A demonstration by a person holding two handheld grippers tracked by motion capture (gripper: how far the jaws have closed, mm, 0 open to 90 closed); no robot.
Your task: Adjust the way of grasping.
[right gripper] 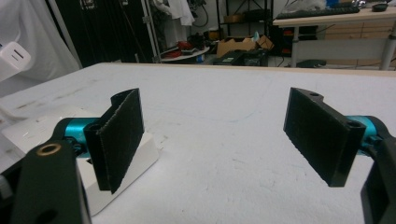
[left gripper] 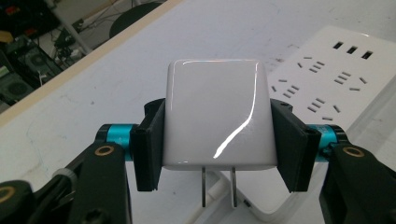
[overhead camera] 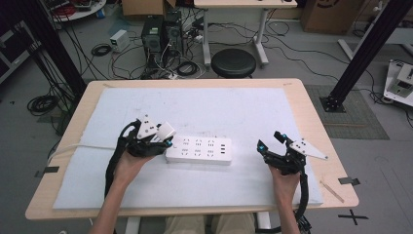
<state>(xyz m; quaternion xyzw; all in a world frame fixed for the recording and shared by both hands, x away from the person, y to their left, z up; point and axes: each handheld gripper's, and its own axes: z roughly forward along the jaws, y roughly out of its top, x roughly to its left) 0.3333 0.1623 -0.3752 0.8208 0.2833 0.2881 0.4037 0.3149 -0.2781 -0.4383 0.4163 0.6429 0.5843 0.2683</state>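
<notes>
The step in hand appears to be plugging the white charger [left gripper: 217,114] into the power strip [overhead camera: 198,150], which lies flat near the middle of the surface [overhead camera: 292,102]. To do it well, the two prongs should be brought square over one two-slot socket, the body kept upright, and pressed straight down without rocking; the strip may slide, so steadying it would help. The left gripper [left gripper: 217,144] pinches the charger by its two sides, prongs pointing toward the camera, just above the strip's left end. The right gripper [right gripper: 224,140] stands spread wide, holding nothing, apart from the strip's right end.
</notes>
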